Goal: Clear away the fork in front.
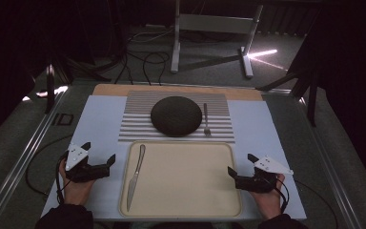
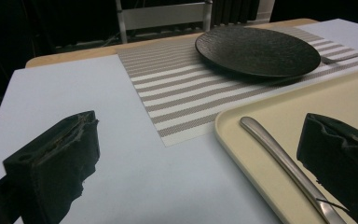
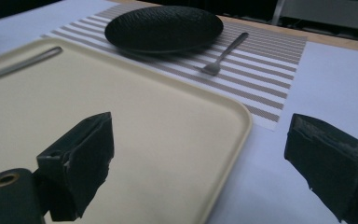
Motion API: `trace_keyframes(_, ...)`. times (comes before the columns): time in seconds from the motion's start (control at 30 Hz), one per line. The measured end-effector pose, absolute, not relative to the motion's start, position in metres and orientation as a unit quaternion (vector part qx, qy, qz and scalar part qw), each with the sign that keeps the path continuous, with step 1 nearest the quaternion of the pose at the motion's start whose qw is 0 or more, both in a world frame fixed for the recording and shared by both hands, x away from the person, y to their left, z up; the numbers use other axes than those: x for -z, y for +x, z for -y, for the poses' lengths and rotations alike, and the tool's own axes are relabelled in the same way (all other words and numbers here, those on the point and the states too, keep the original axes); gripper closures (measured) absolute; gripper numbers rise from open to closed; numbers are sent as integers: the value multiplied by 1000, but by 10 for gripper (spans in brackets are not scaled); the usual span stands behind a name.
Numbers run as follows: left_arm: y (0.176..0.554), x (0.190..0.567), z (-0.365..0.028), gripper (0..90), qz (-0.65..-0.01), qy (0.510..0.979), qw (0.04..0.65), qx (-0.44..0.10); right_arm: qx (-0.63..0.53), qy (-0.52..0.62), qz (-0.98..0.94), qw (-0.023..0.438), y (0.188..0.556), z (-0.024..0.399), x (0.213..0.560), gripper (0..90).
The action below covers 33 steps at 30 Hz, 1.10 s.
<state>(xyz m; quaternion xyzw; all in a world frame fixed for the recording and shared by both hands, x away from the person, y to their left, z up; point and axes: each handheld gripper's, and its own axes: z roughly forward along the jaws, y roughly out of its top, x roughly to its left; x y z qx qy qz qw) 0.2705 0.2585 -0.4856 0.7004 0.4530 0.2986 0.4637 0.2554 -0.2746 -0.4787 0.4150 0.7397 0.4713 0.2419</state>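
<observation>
A cream tray (image 1: 186, 191) lies at the table's near edge with a steel knife (image 1: 136, 175) along its left side. Behind it, a black plate (image 1: 176, 115) rests on a striped placemat (image 1: 138, 119), and a fork (image 1: 206, 118) lies just right of the plate. My left gripper (image 1: 99, 153) rests open to the left of the tray, nothing between its jaws; the knife handle (image 2: 279, 158) shows close by. My right gripper (image 1: 240, 164) is open at the tray's right edge (image 3: 242, 126), holding nothing.
A pale blue sheet (image 1: 100, 119) covers the tabletop under the placemat and tray. Metal rails (image 1: 24, 157) run along both table sides. A metal stand (image 1: 209, 28) and cables sit on the floor beyond the table.
</observation>
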Motion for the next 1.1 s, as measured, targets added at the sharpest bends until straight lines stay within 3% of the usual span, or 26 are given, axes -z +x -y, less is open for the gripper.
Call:
trace_keyframes(0.2, 266, 483, -260, 1, -455, 684, 470, -322, -465, 423, -741, 237, 264, 265, 467, 82)
trace_keyframes(0.57, 269, 487, -260, 1, -460, 689, 464, -313, -448, 414, -757, 235, 290, 238, 451, 95)
trace_keyframes(1.1, 269, 488, -259, 1, -455, 692, 465, -313, -386, 441, -773, 242, 355, 218, 439, 103)
